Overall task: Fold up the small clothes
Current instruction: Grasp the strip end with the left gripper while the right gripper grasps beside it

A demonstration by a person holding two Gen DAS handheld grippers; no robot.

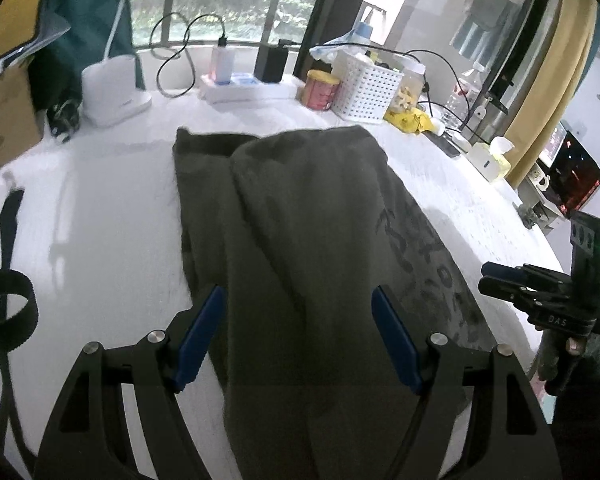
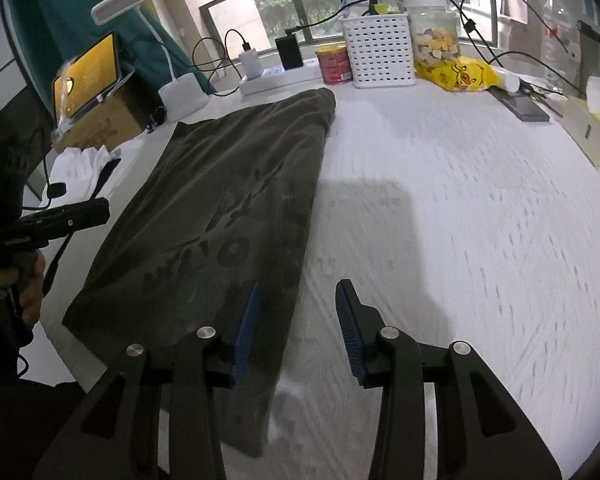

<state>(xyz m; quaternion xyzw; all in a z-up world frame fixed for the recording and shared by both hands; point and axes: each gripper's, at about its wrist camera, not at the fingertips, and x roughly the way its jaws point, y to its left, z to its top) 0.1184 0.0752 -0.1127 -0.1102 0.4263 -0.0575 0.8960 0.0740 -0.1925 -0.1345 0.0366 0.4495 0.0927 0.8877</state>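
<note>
Here the dark green garment (image 2: 220, 208) lies flat on the white table (image 2: 460, 220), already folded into a long strip that runs from the near edge toward the white basket (image 2: 378, 54) at the back. The left gripper (image 1: 300, 336) hangs over the near end of the garment with its fingers spread wide and nothing between them. The right gripper (image 2: 298, 332) sits over the garment's right edge, fingers partly apart and empty, one blue pad (image 2: 246, 336) above the cloth and the other above bare table. From here, the risk I see is a one-layer pinch: the folded edge could peel open when lifted. A far end swung too hard could also knock the red can (image 2: 334, 65) beside the basket.
</note>
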